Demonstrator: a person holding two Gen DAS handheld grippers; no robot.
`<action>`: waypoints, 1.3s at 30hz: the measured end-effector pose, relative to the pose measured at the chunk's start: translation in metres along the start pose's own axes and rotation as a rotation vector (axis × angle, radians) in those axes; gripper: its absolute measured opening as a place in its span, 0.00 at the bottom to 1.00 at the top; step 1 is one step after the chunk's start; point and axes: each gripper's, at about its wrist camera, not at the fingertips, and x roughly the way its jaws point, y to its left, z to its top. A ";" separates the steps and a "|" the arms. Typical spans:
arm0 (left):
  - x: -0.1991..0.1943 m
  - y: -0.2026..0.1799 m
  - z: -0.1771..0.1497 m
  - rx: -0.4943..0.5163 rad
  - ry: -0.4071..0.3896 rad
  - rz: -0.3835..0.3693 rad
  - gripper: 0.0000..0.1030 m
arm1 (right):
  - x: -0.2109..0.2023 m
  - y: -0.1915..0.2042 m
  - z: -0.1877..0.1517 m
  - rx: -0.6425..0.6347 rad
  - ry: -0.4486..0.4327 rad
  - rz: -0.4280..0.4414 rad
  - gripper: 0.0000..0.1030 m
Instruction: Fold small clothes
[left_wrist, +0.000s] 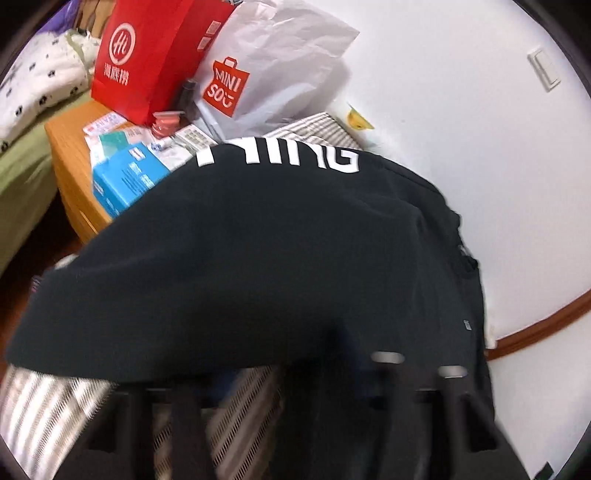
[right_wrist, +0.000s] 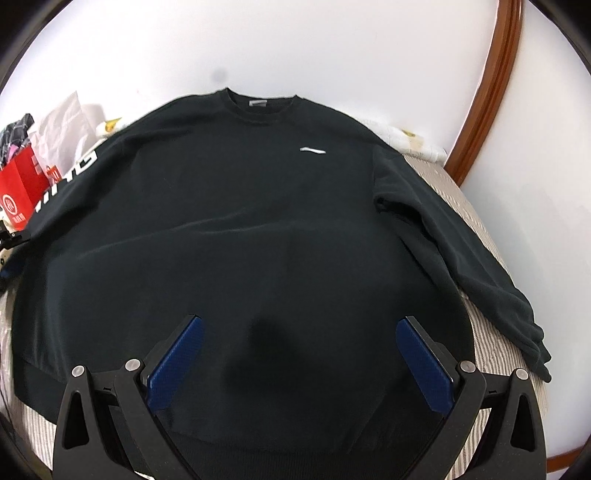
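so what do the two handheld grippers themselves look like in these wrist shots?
The right gripper is matte black plastic with triangular cut-outs in its linkage arms, silver round pivot pins, and flat textured blue pads lining the jaws. The left gripper is blurred; black arms and two silver pins show. No cables, hands or sleeves visible.

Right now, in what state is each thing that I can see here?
black sweatshirt: spread flat, front up, not yet folded
right sleeve: lying straight beside the body
right tool: open above the hem
left tool: blurred, state unclear, black cloth at its fingers
red paper bag: standing upright
white shopping bag: upright, crumpled
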 end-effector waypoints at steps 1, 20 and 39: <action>0.001 -0.002 0.003 0.005 0.000 0.024 0.17 | 0.002 -0.001 0.000 0.002 0.000 0.002 0.99; -0.021 -0.210 0.001 0.595 -0.180 0.072 0.06 | 0.017 -0.064 -0.009 0.149 -0.018 0.055 0.99; 0.073 -0.303 -0.105 0.856 0.115 0.036 0.14 | 0.023 -0.111 -0.026 0.149 0.007 -0.054 0.99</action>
